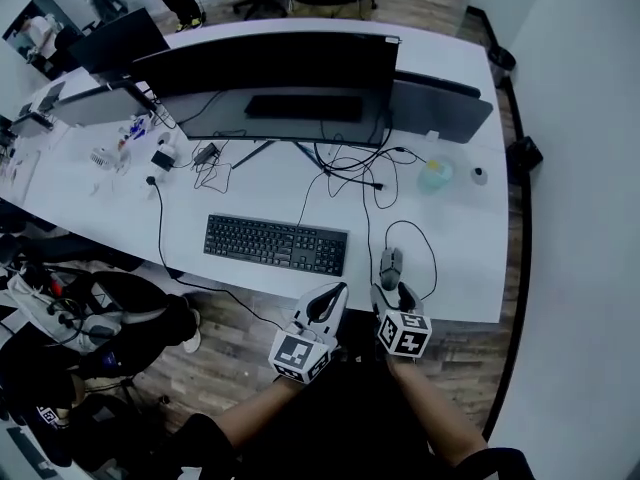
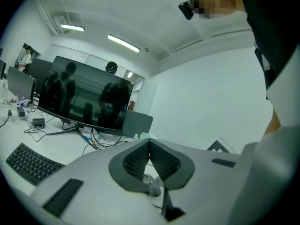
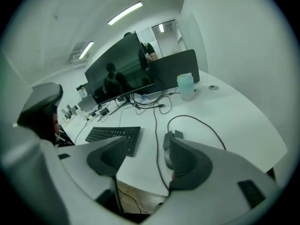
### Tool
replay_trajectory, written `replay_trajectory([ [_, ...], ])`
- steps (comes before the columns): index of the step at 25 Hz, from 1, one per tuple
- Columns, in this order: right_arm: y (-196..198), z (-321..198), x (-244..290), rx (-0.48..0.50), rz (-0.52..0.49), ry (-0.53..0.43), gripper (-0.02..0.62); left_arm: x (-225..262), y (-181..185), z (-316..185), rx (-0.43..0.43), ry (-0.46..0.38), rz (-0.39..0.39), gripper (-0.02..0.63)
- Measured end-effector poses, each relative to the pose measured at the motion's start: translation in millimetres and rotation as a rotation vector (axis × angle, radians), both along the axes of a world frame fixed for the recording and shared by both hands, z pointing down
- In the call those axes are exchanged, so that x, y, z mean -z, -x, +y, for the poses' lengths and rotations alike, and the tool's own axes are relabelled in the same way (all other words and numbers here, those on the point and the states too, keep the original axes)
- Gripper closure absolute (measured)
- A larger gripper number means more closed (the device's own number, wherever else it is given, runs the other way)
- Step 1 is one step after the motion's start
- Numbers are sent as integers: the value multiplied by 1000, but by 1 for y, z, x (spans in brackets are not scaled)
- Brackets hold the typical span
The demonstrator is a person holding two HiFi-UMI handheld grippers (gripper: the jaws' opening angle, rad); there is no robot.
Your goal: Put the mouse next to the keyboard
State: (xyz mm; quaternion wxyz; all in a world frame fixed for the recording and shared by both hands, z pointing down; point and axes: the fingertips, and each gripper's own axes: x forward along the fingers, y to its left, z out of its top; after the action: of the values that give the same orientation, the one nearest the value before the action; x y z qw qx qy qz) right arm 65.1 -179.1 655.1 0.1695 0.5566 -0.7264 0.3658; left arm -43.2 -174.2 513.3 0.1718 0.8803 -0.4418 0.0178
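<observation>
The grey wired mouse (image 1: 391,265) lies on the white desk (image 1: 460,268), a short gap right of the black keyboard (image 1: 275,243). Its cable loops off to the right. My right gripper (image 1: 393,294) hovers at the desk's front edge just short of the mouse, open with nothing between its fingers. In the right gripper view the mouse (image 3: 167,148) shows partly behind the right jaw of the right gripper (image 3: 147,146), and the keyboard (image 3: 112,135) lies to the left. My left gripper (image 1: 330,298) is shut on nothing, beside the keyboard's right end. The left gripper (image 2: 149,144) looks over the keyboard (image 2: 30,163).
A wide dark monitor (image 1: 280,78) stands behind the keyboard, with tangled cables (image 1: 345,168) under it. A pale green cup (image 1: 435,175) and a small round object (image 1: 479,175) sit at the back right. A grey panel (image 1: 440,108) stands behind them. A chair with bags (image 1: 100,318) is at the left.
</observation>
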Motion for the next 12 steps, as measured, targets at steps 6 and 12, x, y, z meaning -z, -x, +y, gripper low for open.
replay_trajectory([
  [6,35,38,77,42,-51,-163,350,13,26,38,15,-26,55,603],
  [12,56,93,143,92,-54,-325,489,40,39,81,-3,-62,125,603],
])
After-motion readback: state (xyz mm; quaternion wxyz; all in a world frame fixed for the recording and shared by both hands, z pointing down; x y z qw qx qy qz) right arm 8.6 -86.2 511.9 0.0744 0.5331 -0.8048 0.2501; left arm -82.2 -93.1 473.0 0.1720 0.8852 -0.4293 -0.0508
